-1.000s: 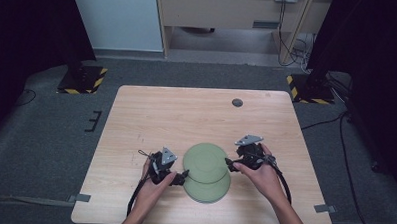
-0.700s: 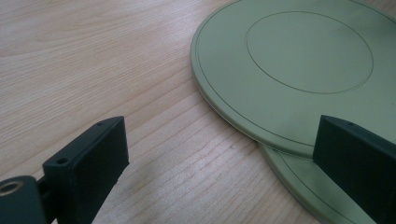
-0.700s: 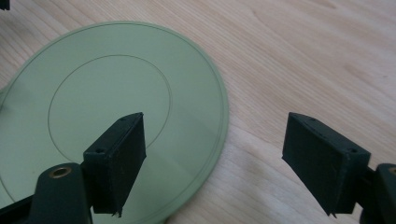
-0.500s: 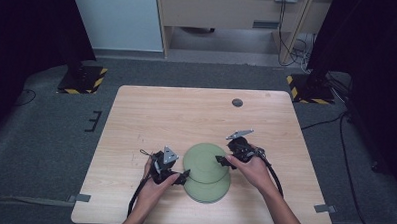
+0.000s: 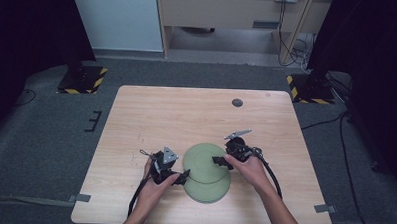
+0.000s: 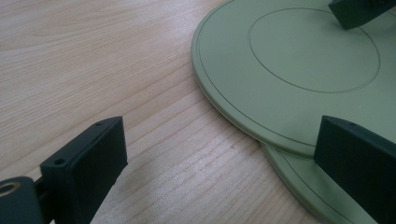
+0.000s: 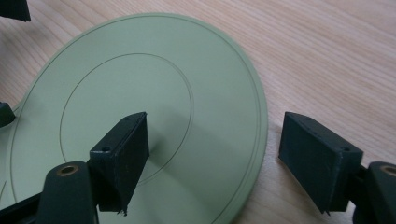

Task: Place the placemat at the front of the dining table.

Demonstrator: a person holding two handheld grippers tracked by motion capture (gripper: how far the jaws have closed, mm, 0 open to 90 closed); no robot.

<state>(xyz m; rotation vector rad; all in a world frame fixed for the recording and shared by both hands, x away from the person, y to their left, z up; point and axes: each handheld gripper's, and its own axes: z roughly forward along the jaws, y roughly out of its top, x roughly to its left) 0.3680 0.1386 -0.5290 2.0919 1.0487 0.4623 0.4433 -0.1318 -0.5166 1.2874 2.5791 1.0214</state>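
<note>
Item: two green plates, stacked offset, lower centre of high view, on wooden table.
Upper plate: shifted up-left over lower plate.
Right gripper: jaws apart, straddling upper plate's right rim; nearer hand.
Left gripper: jaws apart, at left rim where plates overlap.
Judgement: right gripper placed to pinch rim.
</note>
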